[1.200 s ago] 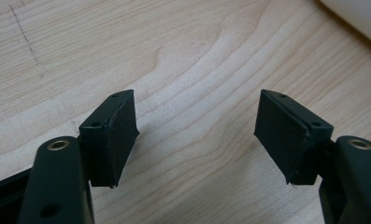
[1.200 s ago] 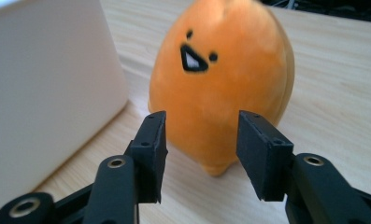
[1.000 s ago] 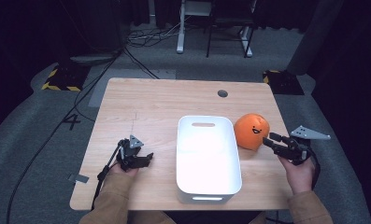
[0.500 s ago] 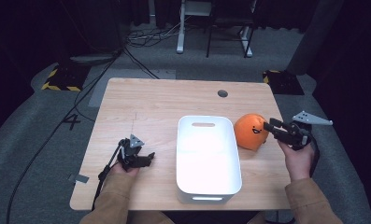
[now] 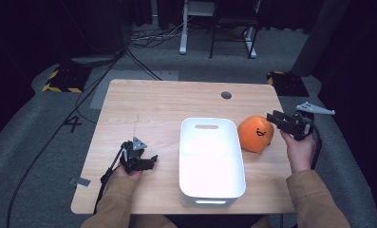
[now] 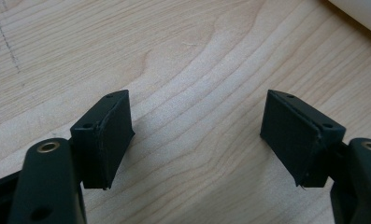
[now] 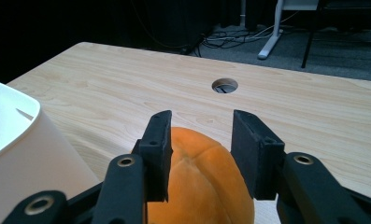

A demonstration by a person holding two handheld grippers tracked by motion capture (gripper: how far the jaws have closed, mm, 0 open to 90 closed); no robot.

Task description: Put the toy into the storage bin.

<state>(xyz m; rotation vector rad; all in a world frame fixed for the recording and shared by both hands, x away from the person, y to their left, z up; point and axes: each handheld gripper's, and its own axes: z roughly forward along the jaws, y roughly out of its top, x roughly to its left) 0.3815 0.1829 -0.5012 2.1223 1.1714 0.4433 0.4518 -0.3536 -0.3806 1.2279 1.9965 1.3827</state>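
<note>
1. Currently the orange ball [image 5: 255, 134], printed with a small face, sits on the worktop [image 5: 167, 109] at the right, just beside the right wall of the white tub [image 5: 210, 199]. It lies close enough to be lifted straight over the rim, which by judgement is the purpose of the layout.
2. The right gripper [image 5: 274, 118] is level with the top of the ball on its right side. In the right gripper view its jaws are partly spread above the ball [image 7: 199, 184], a gap visible on each side; no pad presses on the ball. This reads as an approach, the grip not yet taken.
3. The left gripper [image 5: 150, 161] rests low on the worktop left of the tub. Its jaws have just been opening and now stand wide apart over bare wood, with nothing between them. It appears parked clear of the work.
4. The tub stands open and holds nothing visible, ready to receive.
5. Hard to make out: the underside of the ball is cut off in the right gripper view, so contact beneath cannot be judged. The room beyond the far edge of the worktop is dark; only cables and furniture legs show.
</note>
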